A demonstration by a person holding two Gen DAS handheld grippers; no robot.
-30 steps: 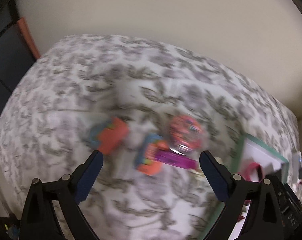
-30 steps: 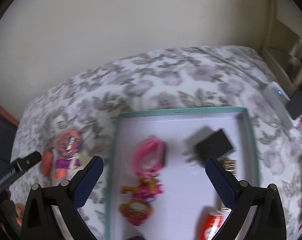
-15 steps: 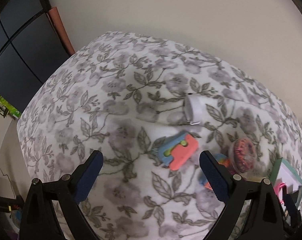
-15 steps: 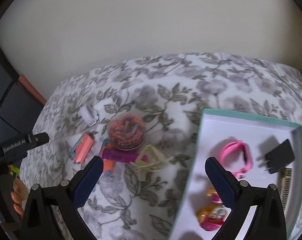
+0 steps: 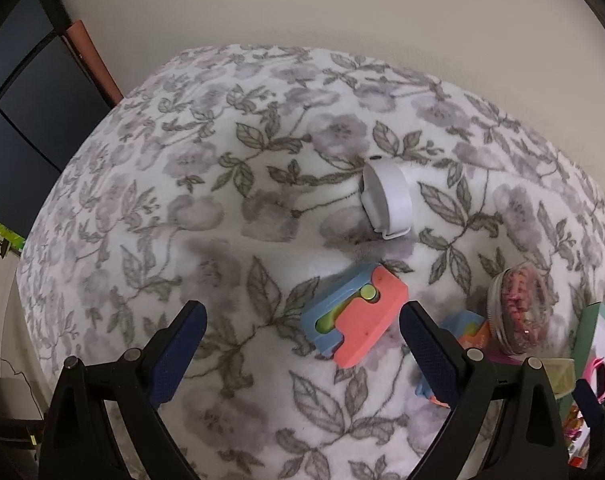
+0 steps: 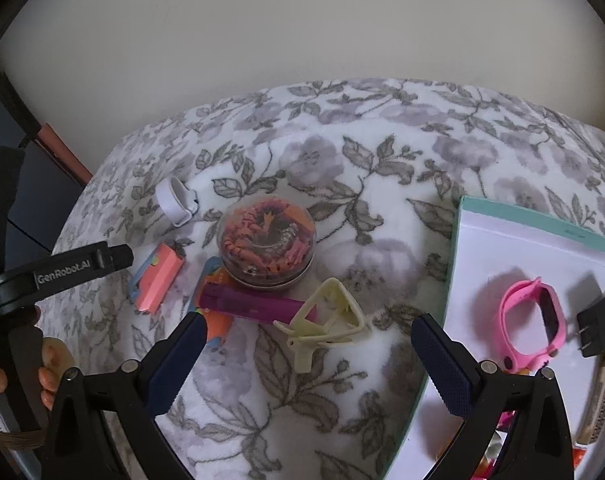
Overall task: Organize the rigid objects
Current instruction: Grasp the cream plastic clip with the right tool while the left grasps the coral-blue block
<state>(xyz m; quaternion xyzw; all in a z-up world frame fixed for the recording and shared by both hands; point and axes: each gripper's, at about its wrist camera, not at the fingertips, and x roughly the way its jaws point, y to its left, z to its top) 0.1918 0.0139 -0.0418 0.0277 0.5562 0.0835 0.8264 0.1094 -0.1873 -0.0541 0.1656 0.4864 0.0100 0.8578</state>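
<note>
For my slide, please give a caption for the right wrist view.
Open right gripper above a clip on the floral cover, beside a tray holding a pink watch.

Home bedroom, floral fleece blanket (image 5: 262,184), plain wall (image 6: 302,32)

Floral blanket (image 5: 230,184), plain cream wall (image 6: 302,32), dark panels (image 5: 18,92) at left

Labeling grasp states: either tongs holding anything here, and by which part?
Nothing held. Left tongs are open above the blanket, near the coral-blue block. Right tongs are open over the cream clip.
</note>
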